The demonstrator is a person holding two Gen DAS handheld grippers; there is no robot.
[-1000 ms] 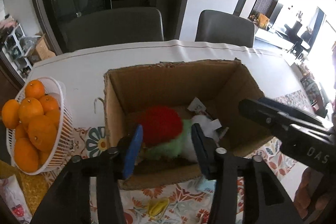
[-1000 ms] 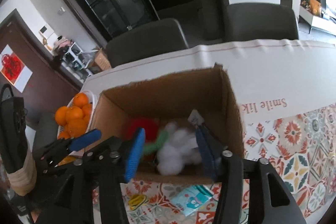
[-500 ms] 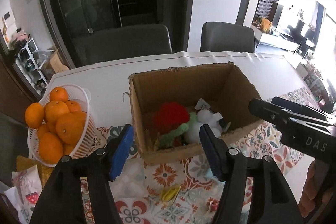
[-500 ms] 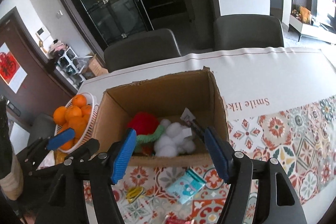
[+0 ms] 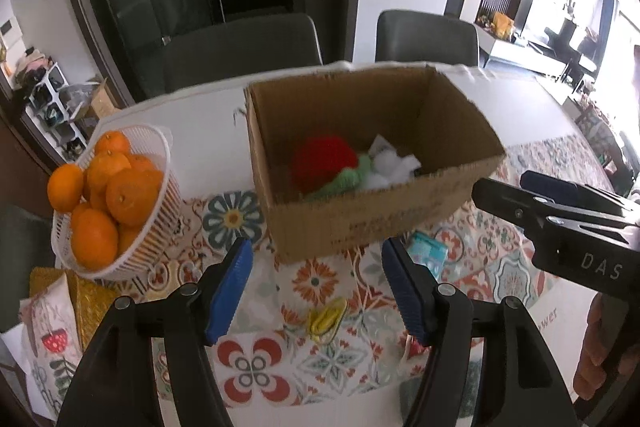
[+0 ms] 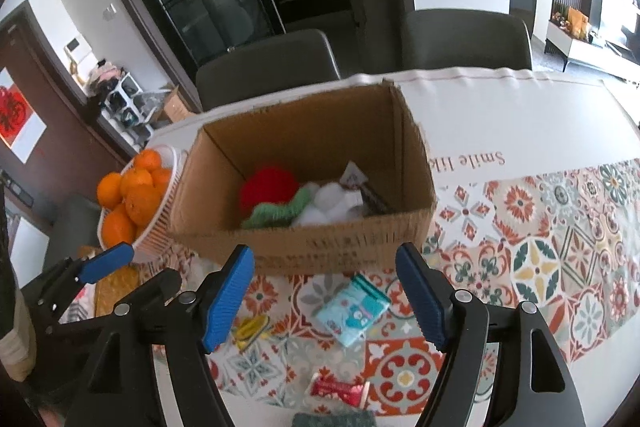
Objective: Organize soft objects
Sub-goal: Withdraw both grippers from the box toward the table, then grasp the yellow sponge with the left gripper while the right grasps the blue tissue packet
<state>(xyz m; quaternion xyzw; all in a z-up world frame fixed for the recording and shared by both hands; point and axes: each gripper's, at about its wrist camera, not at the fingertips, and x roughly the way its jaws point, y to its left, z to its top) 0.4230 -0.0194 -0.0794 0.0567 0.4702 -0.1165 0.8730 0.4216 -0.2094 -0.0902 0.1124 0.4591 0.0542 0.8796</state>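
Red, green and white plush toys (image 6: pixel 296 201) sit gathered in the open brown cardboard box (image 6: pixel 320 247), mid-frame. The left gripper (image 5: pixel 316 285) gapes empty; the right gripper (image 6: pixel 326 289), empty too, is opening, likely freed for the next item.

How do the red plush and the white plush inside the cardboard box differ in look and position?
The red plush is one rounded, knitted-looking ball; the white plush is lumpy and fluffy with a paper tag by it. Seen from the right wrist camera, the red plush sits toward the box's left side, the white plush toward the right, with a green knitted piece between them. Both lie loose on the floor of the cardboard box, untouched by either gripper.
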